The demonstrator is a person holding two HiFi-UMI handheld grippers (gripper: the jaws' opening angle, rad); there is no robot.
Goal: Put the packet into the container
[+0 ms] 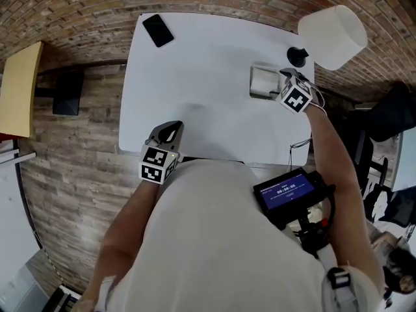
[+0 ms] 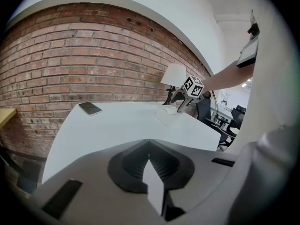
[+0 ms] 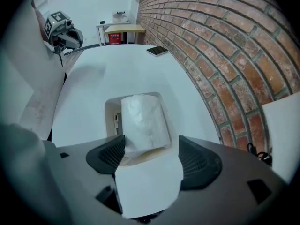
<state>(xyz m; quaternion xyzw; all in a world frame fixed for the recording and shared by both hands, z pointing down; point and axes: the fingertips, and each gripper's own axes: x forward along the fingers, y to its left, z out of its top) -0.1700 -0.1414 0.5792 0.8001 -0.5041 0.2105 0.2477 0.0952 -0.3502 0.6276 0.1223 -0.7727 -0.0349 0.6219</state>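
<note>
We are risking dragging the packet (image 3: pixel 143 121) back out. It is lying in the container (image 3: pixel 109 116), but its near end is sticking up between the jaws and seemingly touching one pad, so a crooked lift could catch it. Our right gripper (image 3: pixel 150 149) is pointing steeply down over the container, released. Our left gripper (image 2: pixel 149 159) is hovering clenched and empty, well apart from the container.

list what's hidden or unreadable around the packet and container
The packet, far end: right gripper view, hidden by its own body; contact with the container floor unclear.
The packet in head view: covered by the right gripper.
The phone screen: head view, too small.
</note>
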